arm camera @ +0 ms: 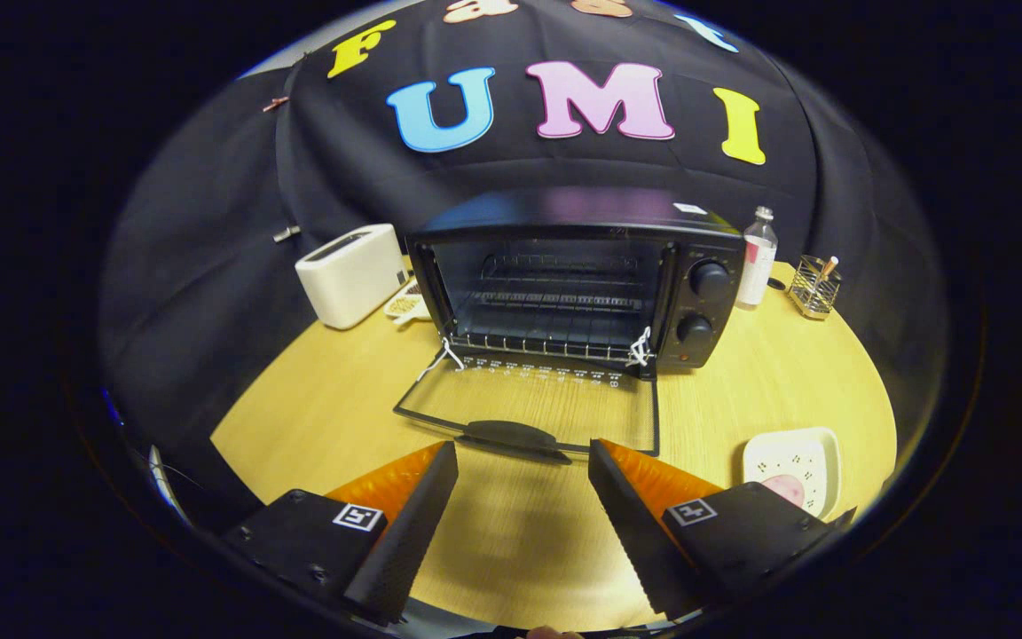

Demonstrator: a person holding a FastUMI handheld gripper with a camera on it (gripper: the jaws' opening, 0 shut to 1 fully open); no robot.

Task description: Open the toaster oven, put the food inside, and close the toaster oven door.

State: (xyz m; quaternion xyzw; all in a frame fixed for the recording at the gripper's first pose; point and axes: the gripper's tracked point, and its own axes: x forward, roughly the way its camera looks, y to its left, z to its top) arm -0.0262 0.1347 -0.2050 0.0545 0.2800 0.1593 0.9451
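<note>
Hovering claw (522, 461), fingers apart, above wooden table (768, 373)

Food (786, 487) on plate (817, 444) half hidden behind right finger of tongs (522, 460).

You are seeing the black toaster oven (577, 284) standing with its glass door (538, 404) lying fully open; food on the white plate (817, 457) is sitting off to its right.

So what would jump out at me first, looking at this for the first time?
Probably the black toaster oven in the middle of the wooden table, its glass door folded down flat and its handle just ahead of the tongs, which are open and hold nothing. Next, the white toaster beside the oven, and the white plate with something pink on it near one finger.
</note>
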